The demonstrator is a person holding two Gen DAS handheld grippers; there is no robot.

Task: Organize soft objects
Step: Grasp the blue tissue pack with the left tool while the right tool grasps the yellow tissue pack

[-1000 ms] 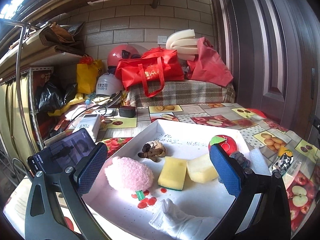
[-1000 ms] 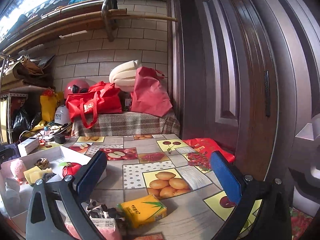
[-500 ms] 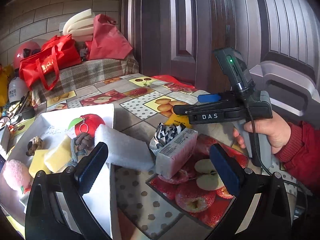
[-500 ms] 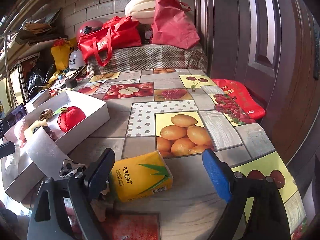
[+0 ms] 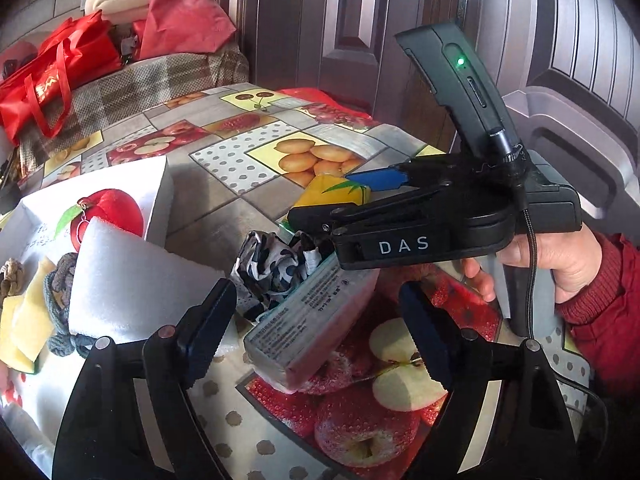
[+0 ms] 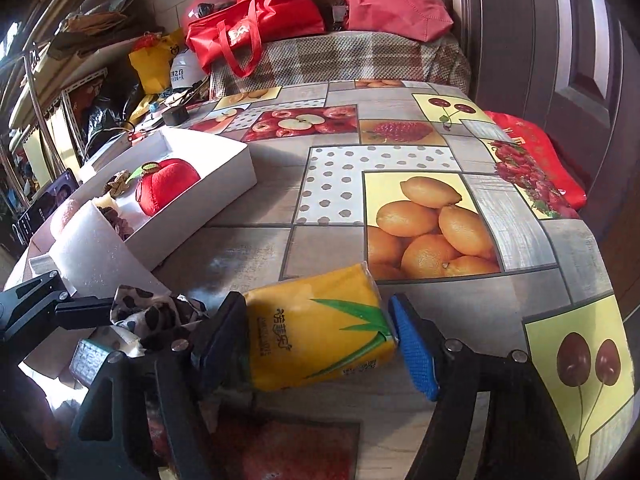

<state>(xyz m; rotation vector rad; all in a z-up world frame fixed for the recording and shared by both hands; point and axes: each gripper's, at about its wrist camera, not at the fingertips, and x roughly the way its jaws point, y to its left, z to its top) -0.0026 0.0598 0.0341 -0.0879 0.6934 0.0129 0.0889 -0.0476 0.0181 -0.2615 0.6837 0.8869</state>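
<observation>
A pink-white tissue pack [image 5: 312,320] lies on the table between the jaws of my open left gripper [image 5: 316,340], not clamped. A black-and-white patterned cloth [image 5: 276,264] lies just behind it. My right gripper [image 6: 320,344] straddles a yellow tissue pack [image 6: 320,332], both pads at its sides; it also shows in the left wrist view [image 5: 332,196]. A white box [image 6: 208,200] at the left holds a red plush apple [image 6: 166,186], yellow sponges [image 5: 24,320], a grey knit piece [image 5: 58,304], and a white foam sheet [image 5: 128,284] leaning over its edge.
The table has a fruit-print cloth [image 6: 420,216]. Red bags [image 6: 256,28] sit on a plaid-covered bench at the back. A brown door [image 5: 400,20] stands to the right. A red packet [image 6: 536,156] lies at the table's right edge. A phone [image 6: 48,204] stands left of the box.
Both grippers dropped toward the table. My left swung right from the box to the pink-white pack. My right closed in around the yellow pack.
</observation>
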